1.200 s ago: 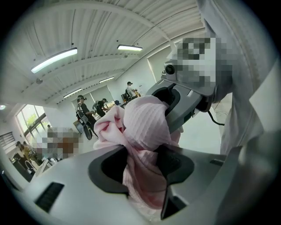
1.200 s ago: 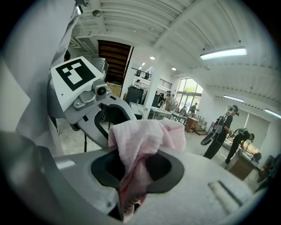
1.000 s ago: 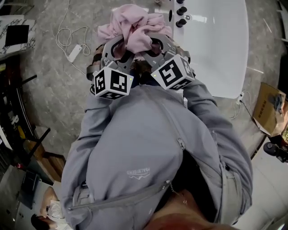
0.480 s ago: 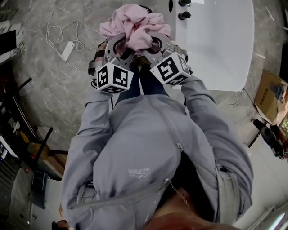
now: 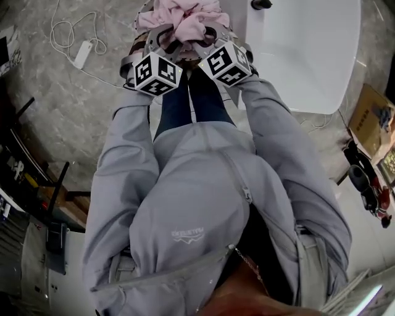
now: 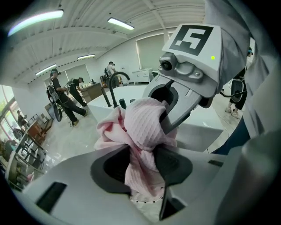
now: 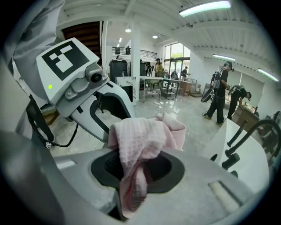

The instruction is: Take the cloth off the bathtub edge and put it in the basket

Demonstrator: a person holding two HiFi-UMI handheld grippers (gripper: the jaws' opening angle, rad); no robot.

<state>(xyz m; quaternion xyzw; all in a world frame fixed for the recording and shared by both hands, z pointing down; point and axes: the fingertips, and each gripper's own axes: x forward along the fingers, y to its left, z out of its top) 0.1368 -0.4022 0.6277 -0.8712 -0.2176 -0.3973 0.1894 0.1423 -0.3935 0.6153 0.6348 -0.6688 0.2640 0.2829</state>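
The pink waffle-weave cloth (image 5: 182, 15) hangs bunched in the air beside the white bathtub (image 5: 308, 55). The left gripper (image 6: 141, 163), whose jaws have just been closing tighter, pinches one fold, and the right gripper (image 7: 137, 169) clamps another.

A grey marbled floor (image 5: 74, 117) bears a white power strip (image 5: 81, 54); strip lights (image 6: 120, 23) cross the ceiling (image 6: 88, 33) near bright windows (image 7: 175, 53).

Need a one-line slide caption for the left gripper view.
Left gripper, jaws just closed tighter on a bunched pink cloth, with the right gripper clamping the same cloth opposite; white bathtub behind.
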